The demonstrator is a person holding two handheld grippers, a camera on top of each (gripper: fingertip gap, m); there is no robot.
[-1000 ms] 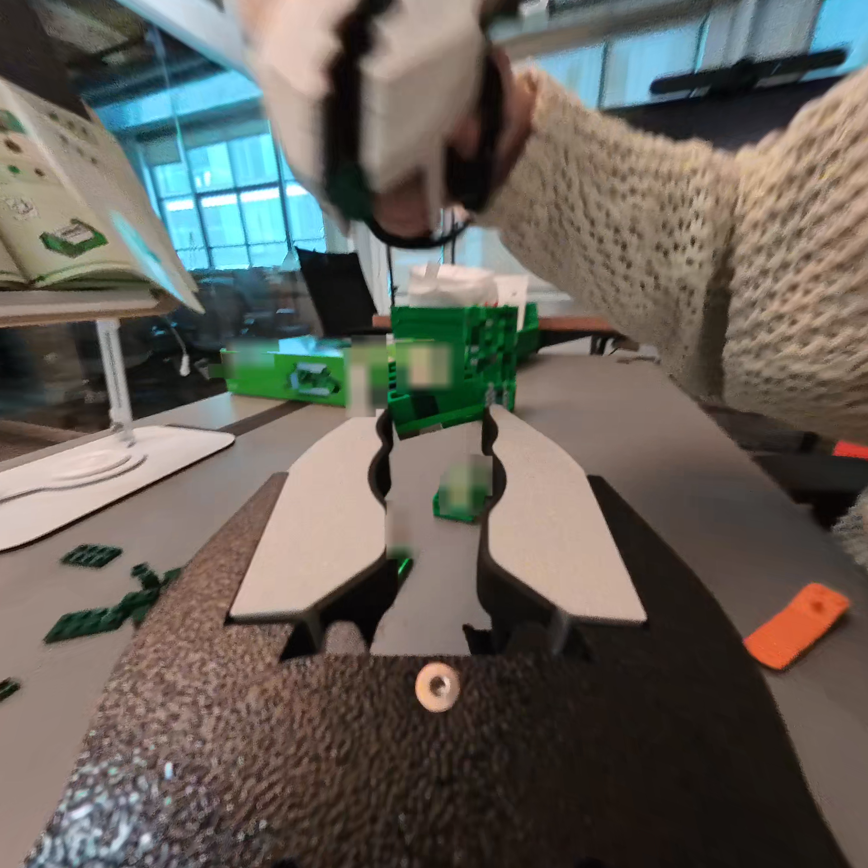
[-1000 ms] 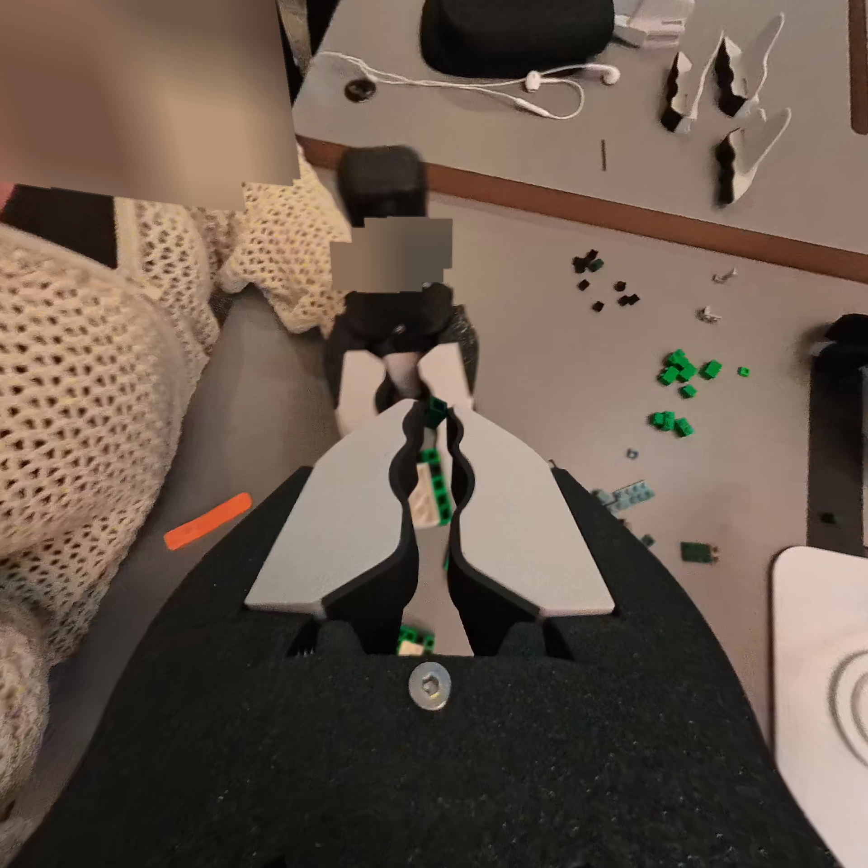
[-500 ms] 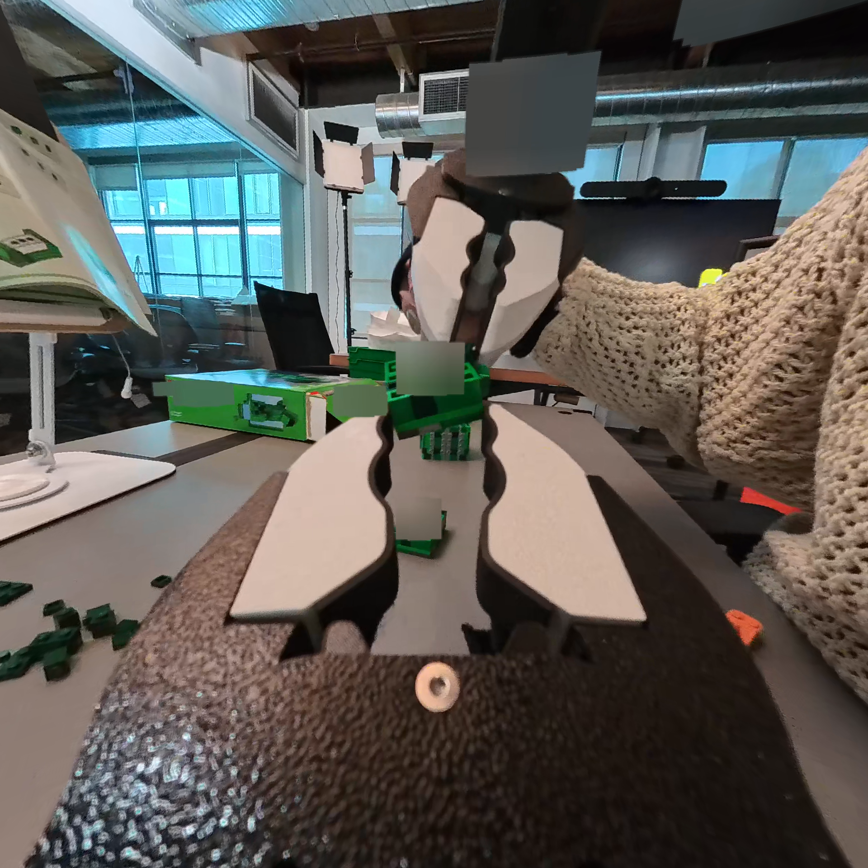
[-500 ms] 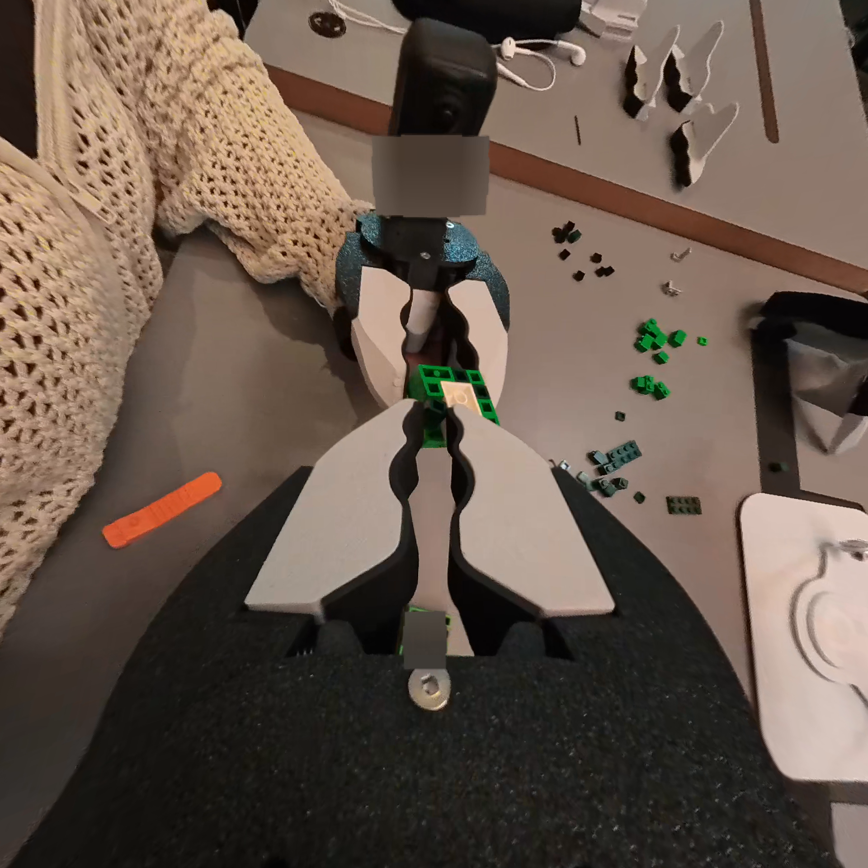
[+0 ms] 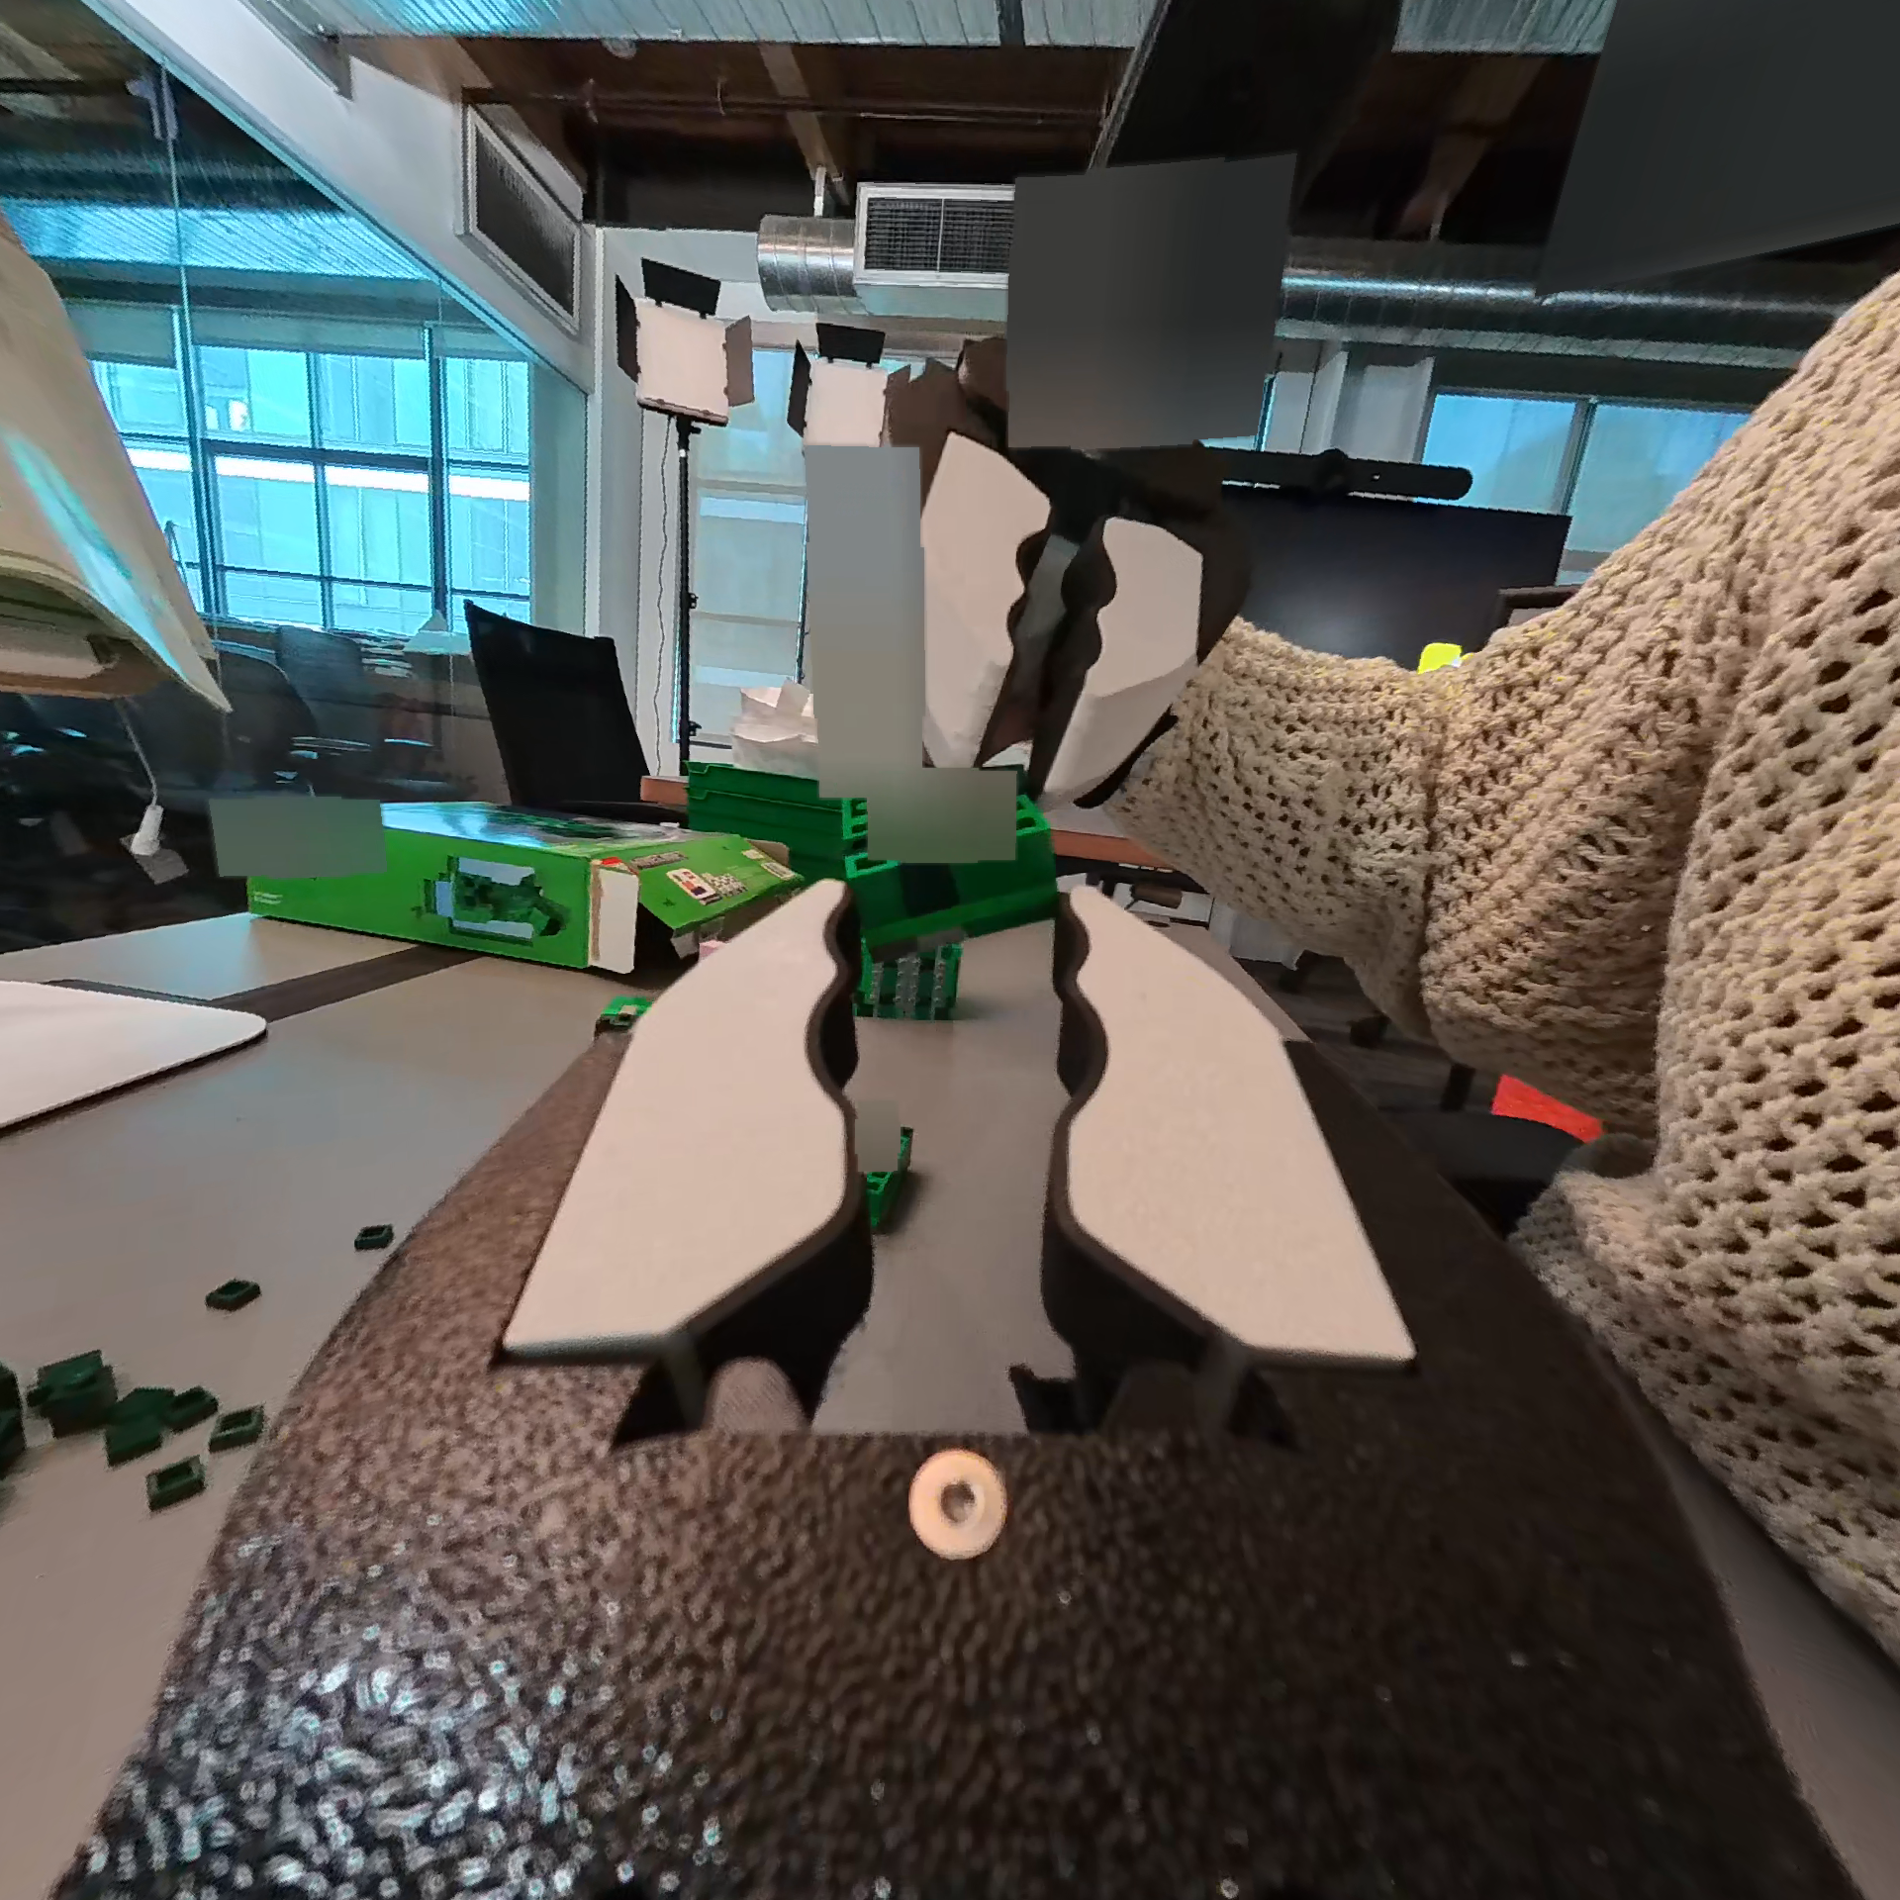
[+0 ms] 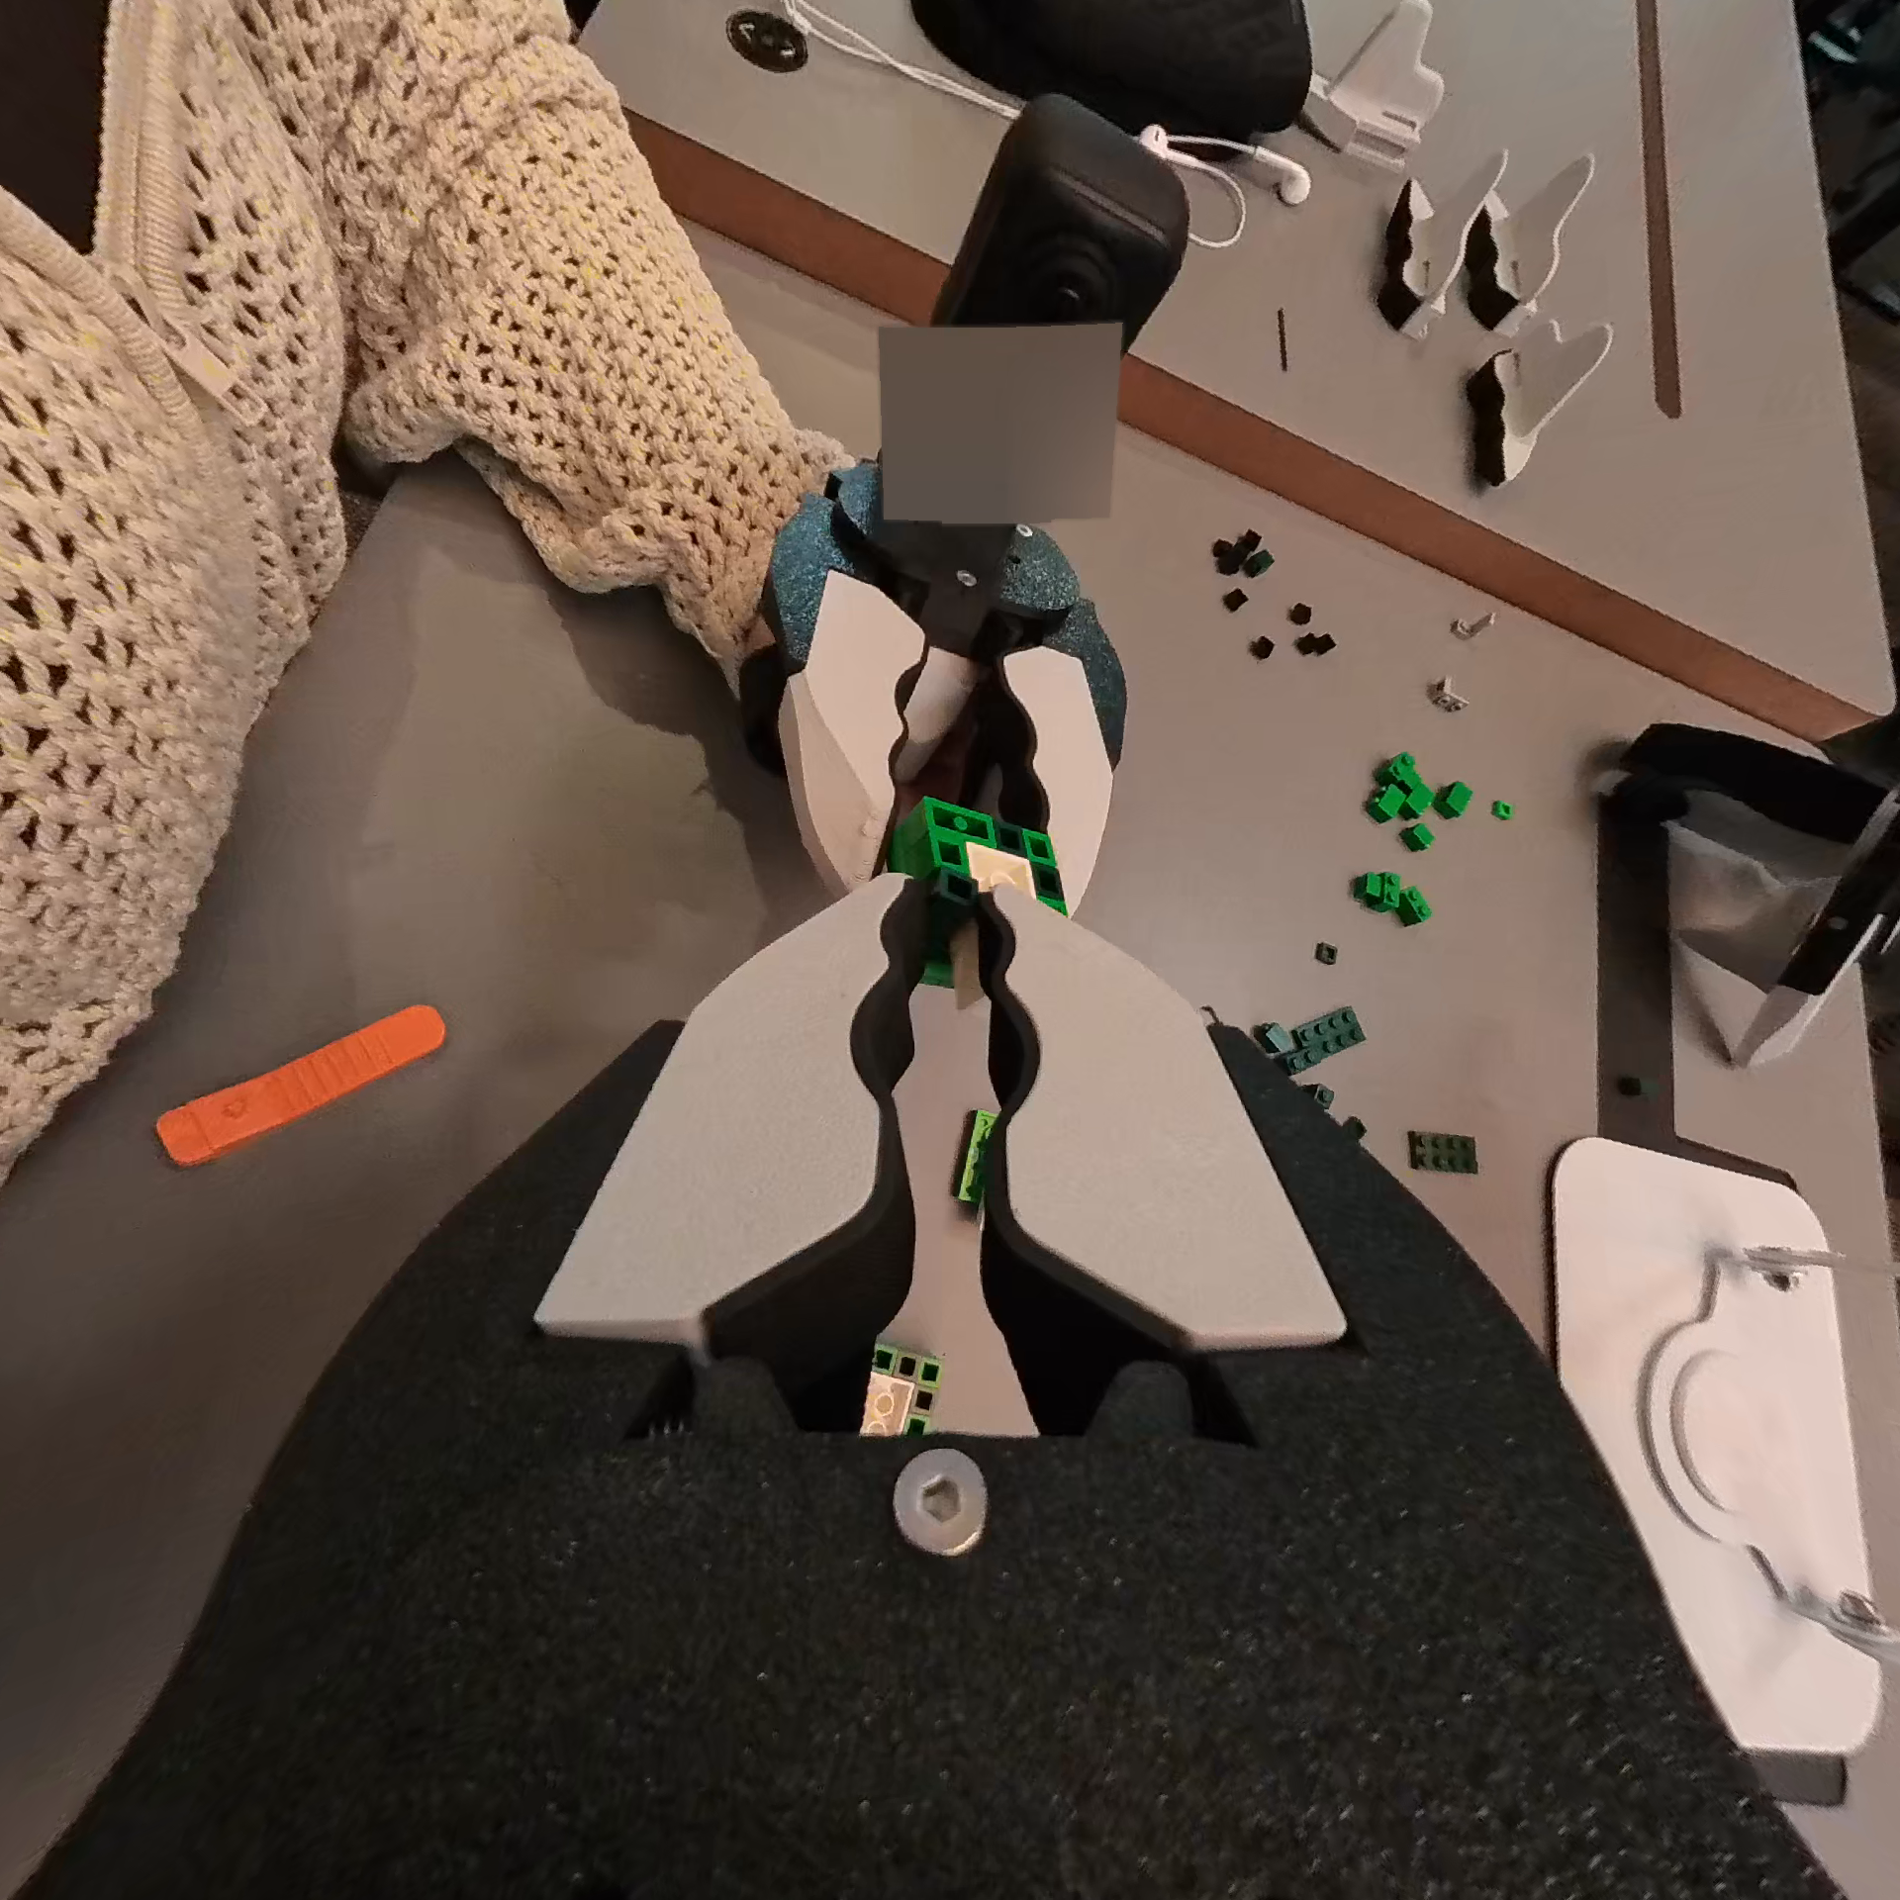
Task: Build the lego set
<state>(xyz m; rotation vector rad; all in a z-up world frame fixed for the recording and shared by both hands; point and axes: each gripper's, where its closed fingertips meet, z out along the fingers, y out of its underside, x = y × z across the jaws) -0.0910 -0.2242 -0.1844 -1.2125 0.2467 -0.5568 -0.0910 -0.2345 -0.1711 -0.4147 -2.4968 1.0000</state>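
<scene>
- Grey table (image 6: pixel 494 823) in an office with big windows carries the work; loose green bricks (image 6: pixel 1403 802) lie scattered on it, with an orange brick separator (image 6: pixel 298 1085) and a green set box (image 5: pixel 494 894) farther off.
- Risk, as I judge it: the green lego block (image 6: pixel 972 853) is held only at its edge, so a push from above could make it turn or slip out, and studs would not meet.
- A second risk: the two tools are very close, so their tips may knock each other and loosen the small white piece (image 6: pixel 997 869) on top.
- Right gripper (image 6: pixel 951 905): its jaws are almost pressed together, and the tips pinch the near edge of the lego block, which is above the table.
- Left gripper (image 5: pixel 951 925): in its own view the jaws are spread wide with nothing between them. In the right wrist view its tips stand on both sides of the block's far end; whether they touch it, I cannot tell.
- Behind it, a bigger green build (image 5: pixel 925 884) waits on the table.
</scene>
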